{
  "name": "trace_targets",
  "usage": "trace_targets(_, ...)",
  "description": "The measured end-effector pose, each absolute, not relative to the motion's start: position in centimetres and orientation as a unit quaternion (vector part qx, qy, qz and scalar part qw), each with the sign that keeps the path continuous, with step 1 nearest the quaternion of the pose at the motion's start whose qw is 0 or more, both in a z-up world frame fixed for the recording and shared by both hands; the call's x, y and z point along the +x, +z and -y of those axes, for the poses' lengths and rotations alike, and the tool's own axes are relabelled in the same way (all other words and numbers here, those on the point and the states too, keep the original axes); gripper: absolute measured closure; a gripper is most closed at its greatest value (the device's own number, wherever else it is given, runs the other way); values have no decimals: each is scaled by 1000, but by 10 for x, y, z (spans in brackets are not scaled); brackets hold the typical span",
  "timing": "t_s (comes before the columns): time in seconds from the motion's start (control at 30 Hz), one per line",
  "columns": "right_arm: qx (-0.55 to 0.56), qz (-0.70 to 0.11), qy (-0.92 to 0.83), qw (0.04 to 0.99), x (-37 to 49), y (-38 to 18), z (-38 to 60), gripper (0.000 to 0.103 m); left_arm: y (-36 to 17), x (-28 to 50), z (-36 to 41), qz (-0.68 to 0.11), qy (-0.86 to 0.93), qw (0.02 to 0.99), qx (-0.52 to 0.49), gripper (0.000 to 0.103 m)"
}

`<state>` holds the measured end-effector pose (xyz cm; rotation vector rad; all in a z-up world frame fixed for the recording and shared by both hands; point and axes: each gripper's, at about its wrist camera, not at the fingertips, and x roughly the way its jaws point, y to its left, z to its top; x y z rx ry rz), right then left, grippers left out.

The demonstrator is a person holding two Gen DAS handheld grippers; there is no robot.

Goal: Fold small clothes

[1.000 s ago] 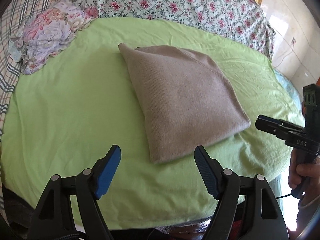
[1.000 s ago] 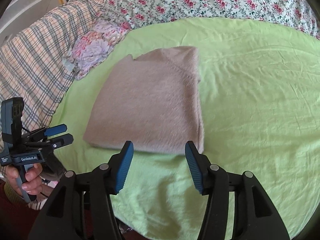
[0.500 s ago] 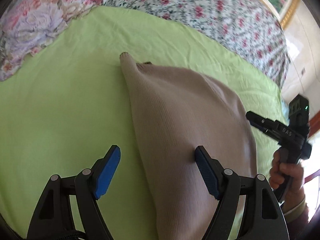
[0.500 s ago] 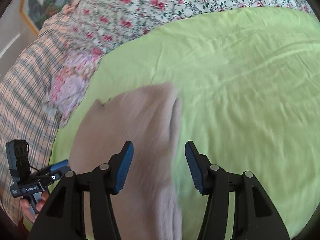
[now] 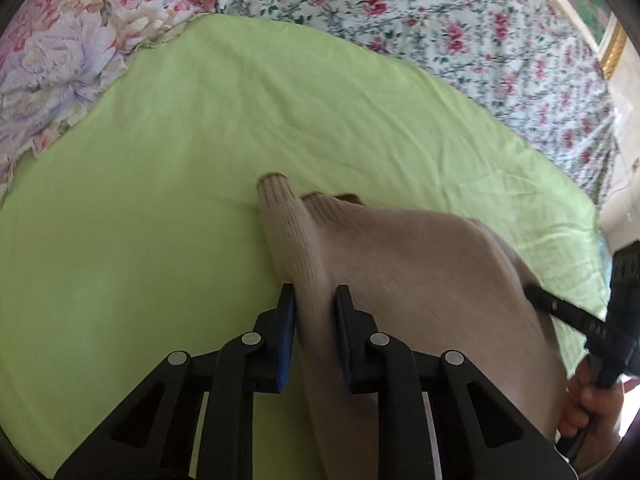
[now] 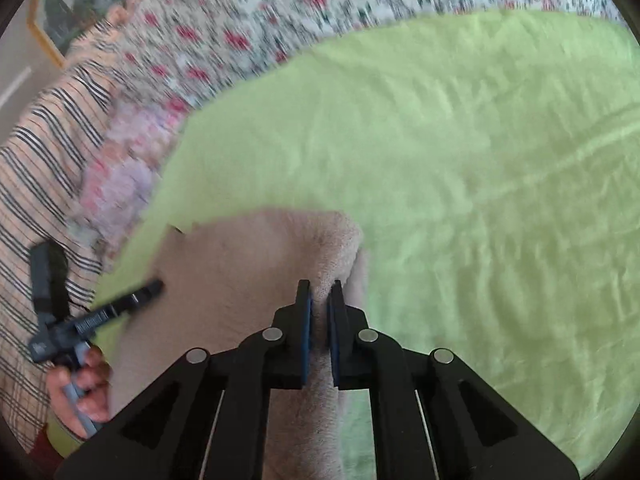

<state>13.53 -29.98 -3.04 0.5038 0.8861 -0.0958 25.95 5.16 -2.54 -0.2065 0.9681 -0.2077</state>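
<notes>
A folded beige knit garment [image 5: 420, 264] lies on the light green sheet [image 5: 160, 200]. My left gripper [image 5: 314, 300] is closing on the garment's left edge, and the ribbed fabric fills the gap between its blue pads. My right gripper [image 6: 320, 296] is closing on the garment's [image 6: 248, 272] right edge, with a ridge of fabric pinched between its pads. Each view shows the other gripper at the side, held by a hand: the right gripper [image 5: 568, 312] and the left gripper [image 6: 100, 316].
The green sheet [image 6: 480, 160] covers a rounded bed. A rose-print cover [image 5: 440, 20] lies behind it, a pale floral pillow [image 5: 60, 60] at the far left and a plaid cloth [image 6: 40, 184] beside that. A gold picture frame [image 5: 612, 48] hangs on the wall.
Both grippers came forward and down onto the garment's two side edges. Their jaws went from wide apart to closed on the fabric.
</notes>
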Motion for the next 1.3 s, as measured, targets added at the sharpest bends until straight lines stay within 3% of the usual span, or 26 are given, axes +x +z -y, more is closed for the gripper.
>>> trace_targets(0.03, 244, -421, -48, 872, 132, -28, 301, 90, -25, 260, -52, -464, -97, 875, -99, 84)
trace_targets(0.1, 247, -415, -56, 874, 123, -18, 303, 73, -19, 260, -56, -460, -98, 876, -104, 84)
trace_targets(0.17, 248, -399, -57, 881, 108, -4, 301, 67, -11, 252, -59, -453, -89, 882, -99, 84)
trace_targets(0.33, 250, -383, -46, 888, 76, 16, 290, 67, 11, 213, -63, -440, -91, 888, -96, 81)
trace_targets(0.4, 251, -381, -37, 889, 63, 19, 284, 66, 16, 192, -59, -442, -91, 889, -84, 72)
trace_targets(0.47, 248, -380, -30, 891, 50, 22, 274, 64, 20, 168, -53, -441, -92, 890, -71, 56)
trace_targets(0.63, 229, -390, -11, 892, 27, 22, 250, 56, 22, 111, -40, -443, -100, 890, -46, 40)
trace_targets(0.93, 182, -413, -1, 892, -12, 13, 214, 45, 12, 40, -31, -442, -84, 893, -2, 35)
trace_targets(1.1, 144, -420, 3, 896, -32, 11, 195, 30, 9, 18, -27, -434, -63, 898, 29, 30)
trace_targets(1.3, 90, -435, -5, 896, -57, 8, 177, 22, -4, -2, -17, -445, -60, 891, 64, 25)
